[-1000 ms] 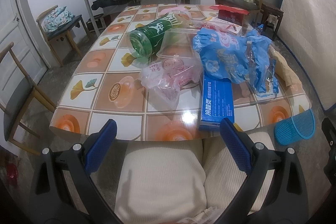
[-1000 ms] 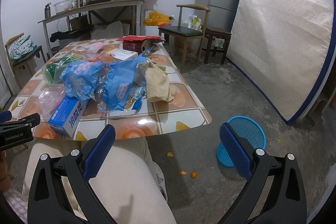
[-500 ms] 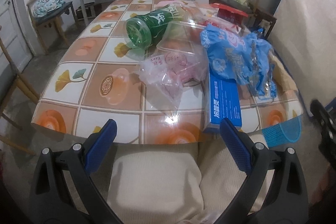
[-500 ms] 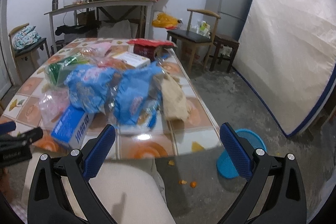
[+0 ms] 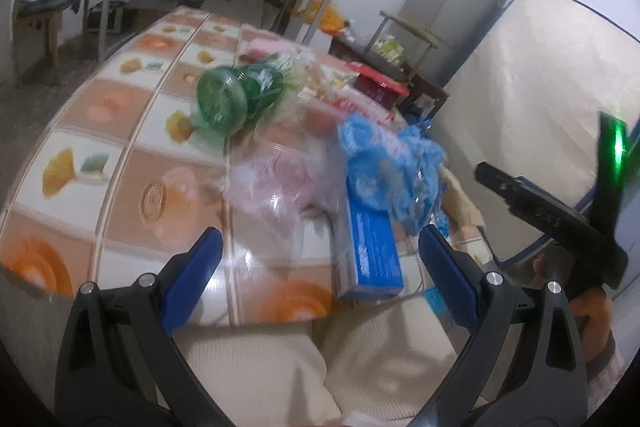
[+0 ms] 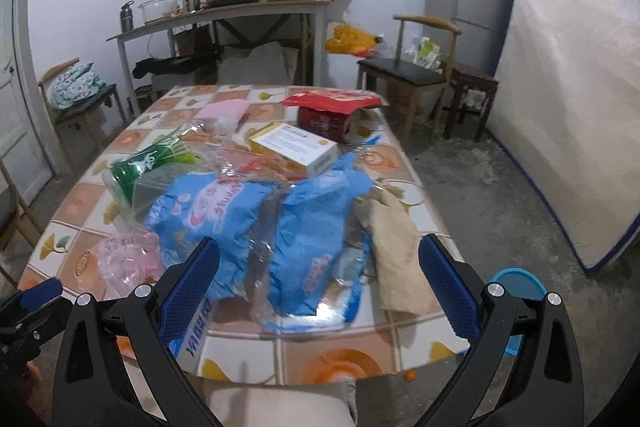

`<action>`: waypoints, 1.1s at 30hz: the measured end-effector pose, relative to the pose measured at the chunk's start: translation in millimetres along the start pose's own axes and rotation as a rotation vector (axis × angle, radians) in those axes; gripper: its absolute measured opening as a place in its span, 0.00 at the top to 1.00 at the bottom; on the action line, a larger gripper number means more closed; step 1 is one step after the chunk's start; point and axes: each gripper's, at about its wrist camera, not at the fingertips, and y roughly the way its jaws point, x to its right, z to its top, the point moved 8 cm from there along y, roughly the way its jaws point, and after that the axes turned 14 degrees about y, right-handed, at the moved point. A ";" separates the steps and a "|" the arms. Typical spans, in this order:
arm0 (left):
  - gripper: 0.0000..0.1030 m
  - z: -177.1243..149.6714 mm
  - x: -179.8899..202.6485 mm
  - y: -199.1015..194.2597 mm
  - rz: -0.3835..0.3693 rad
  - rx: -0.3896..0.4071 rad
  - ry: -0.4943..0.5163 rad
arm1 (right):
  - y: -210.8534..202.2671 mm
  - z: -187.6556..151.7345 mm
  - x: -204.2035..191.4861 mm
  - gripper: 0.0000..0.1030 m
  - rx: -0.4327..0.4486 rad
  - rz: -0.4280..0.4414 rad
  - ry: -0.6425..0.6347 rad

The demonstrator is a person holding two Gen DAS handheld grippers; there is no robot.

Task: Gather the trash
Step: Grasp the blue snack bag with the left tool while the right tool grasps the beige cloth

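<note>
both our grippers, left gripper (image 5: 316, 263) and right gripper (image 6: 318, 273), gape empty. blue box (image 5: 370, 247) at 12 o'clock, motion-blurred; blue basket (image 6: 516, 281) at 3 o'clock half-hidden behind table (image 6: 340, 359).

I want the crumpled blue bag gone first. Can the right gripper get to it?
Probably yes. The right gripper is open, aimed at the crumpled blue bag, which lies on top at the table's near edge.

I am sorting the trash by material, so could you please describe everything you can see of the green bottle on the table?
The green bottle is translucent green plastic with white lettering on its side. It lies on its side on the tiled table, left of the pile, its round base towards the left wrist camera. Clear plastic wrapping lies against it and hides its neck end. Neither tool touches it.
</note>
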 end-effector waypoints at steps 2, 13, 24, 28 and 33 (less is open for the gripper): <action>0.08 10.3 2.9 3.2 -0.015 0.012 0.026 | 9.3 2.4 -7.2 0.06 -0.035 0.042 0.000; 0.08 46.1 22.1 34.7 -0.054 -0.009 0.165 | 59.6 18.2 6.6 0.06 -0.262 0.208 0.144; 0.26 77.7 38.2 75.9 -0.038 -0.072 0.320 | 98.2 26.3 16.1 0.07 -0.436 0.352 0.361; 0.46 71.7 46.8 101.1 -0.028 -0.168 0.388 | 117.1 22.5 22.7 0.15 -0.485 0.341 0.419; 0.74 59.0 48.7 123.2 0.005 -0.269 0.442 | 140.2 9.3 23.3 0.39 -0.568 0.336 0.474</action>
